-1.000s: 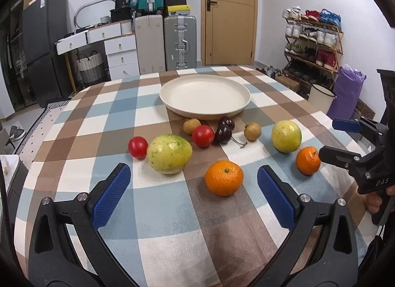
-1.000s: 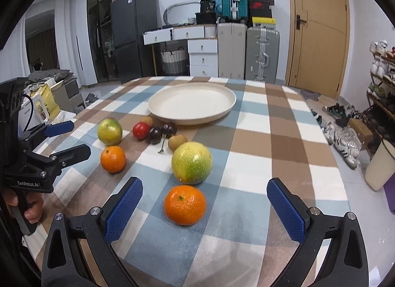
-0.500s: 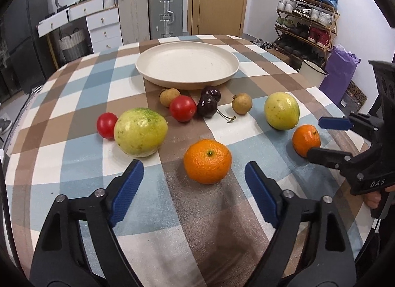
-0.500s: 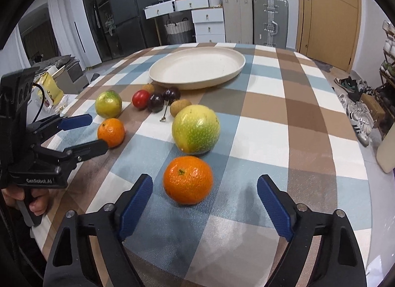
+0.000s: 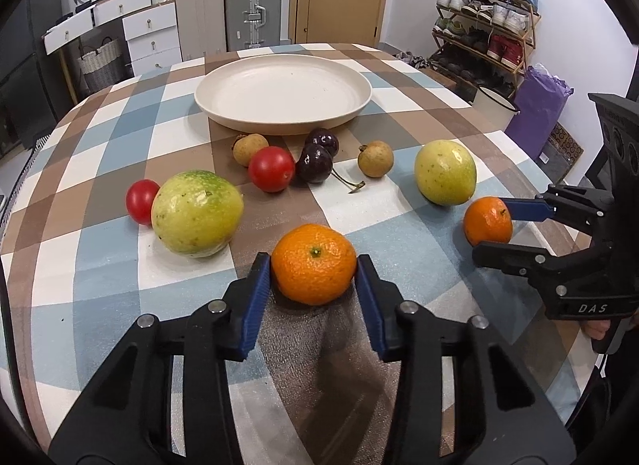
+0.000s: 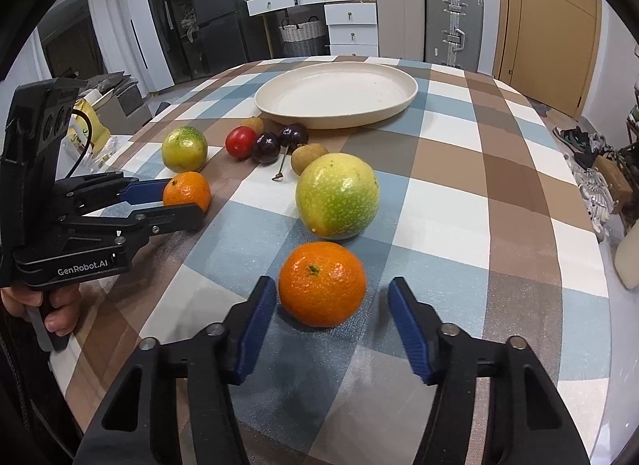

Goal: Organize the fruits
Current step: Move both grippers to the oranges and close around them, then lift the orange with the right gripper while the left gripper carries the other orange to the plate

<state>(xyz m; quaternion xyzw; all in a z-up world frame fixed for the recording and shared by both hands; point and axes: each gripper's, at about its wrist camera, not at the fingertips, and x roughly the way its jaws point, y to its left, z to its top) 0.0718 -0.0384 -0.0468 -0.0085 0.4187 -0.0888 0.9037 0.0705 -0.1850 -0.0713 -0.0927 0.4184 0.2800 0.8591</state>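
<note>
The cream plate (image 5: 283, 93) sits bare near the far end of the checked bench (image 5: 399, 225), and everything else lies on the near side of it. Closest to the plate are two small brown longans (image 5: 250, 149) (image 5: 375, 158), two dark cherries (image 5: 319, 155) and a red tomato (image 5: 271, 168); a second red tomato (image 5: 140, 201) lies farther out, touching a large yellow-green fruit (image 5: 196, 218). A second yellow-green fruit (image 6: 337, 195) rests on the other flank, nearer the right-hand side. The left hand-held gripper (image 5: 314, 265) has its blue pads pressed against both sides of one mandarin (image 5: 314, 263), which is well apart from the plate and resting on the cloth — the jaws are narrowed onto it. The right hand-held gripper (image 6: 332, 297) brackets the other mandarin (image 6: 322, 283), which sits just in front of the second yellow-green fruit; its left pad is at the peel, touching or nearly so, while the right pad stands clear with a visible gap — so the jaws are parted around the fruit and not yet clamped on it. Beyond the bench stand suitcases (image 5: 253, 5), white drawers (image 5: 151, 31) and a shoe rack (image 5: 485, 13).
</note>
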